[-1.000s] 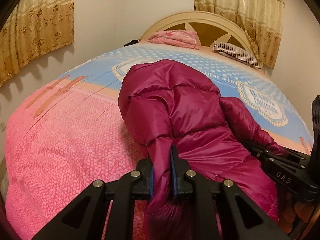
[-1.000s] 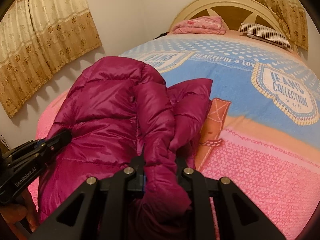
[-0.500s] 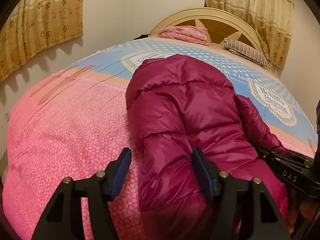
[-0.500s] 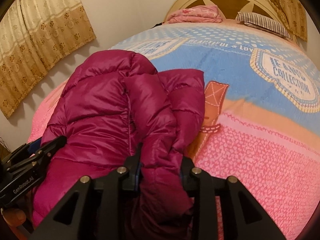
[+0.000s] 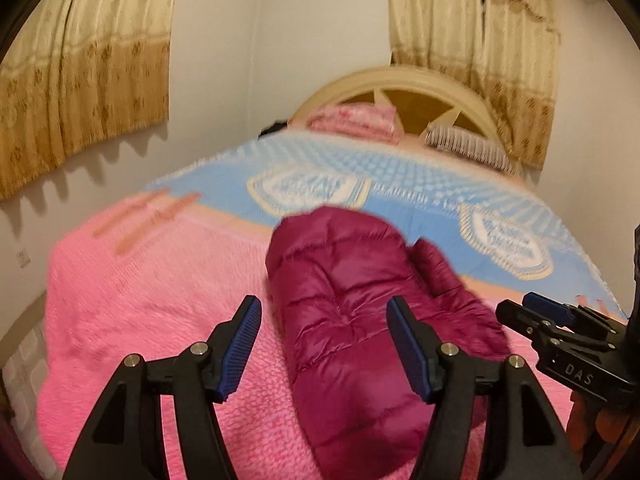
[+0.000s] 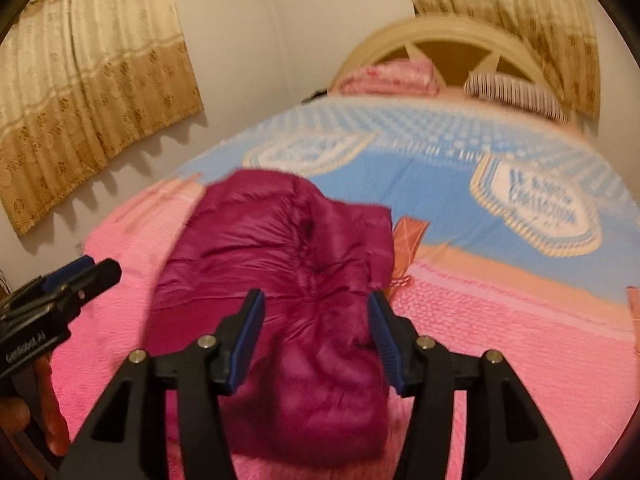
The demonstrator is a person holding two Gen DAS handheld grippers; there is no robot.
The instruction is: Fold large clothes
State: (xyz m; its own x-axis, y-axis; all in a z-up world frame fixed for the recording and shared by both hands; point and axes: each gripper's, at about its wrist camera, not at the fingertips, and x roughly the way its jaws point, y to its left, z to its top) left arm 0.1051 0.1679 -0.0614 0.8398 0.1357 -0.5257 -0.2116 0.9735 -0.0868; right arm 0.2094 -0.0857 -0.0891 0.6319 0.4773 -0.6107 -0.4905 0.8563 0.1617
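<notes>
A magenta puffer jacket [image 5: 352,300] lies folded in a long bundle on the pink and blue bedspread [image 5: 140,320]. My left gripper [image 5: 324,340] hovers above its near end, open, with the blue pads clear of the fabric. In the right wrist view the same jacket [image 6: 288,248] lies under my right gripper [image 6: 316,320], whose jaws are opening and pressing on nothing. The right gripper [image 5: 552,316] also shows at the right edge of the left wrist view. At the left edge of the right wrist view the left gripper [image 6: 80,276] appears, held by a hand.
A folded pink blanket [image 5: 356,118] and a striped pillow [image 5: 468,146] rest against the cream headboard [image 5: 400,84]. Patterned curtains [image 5: 80,68] hang on the wall left of the bed and behind the headboard. The bed's left edge runs close to the wall.
Both grippers let go of the jacket fabric they pinched, opened, and drew back and upward. The jacket now lies free on the bed.
</notes>
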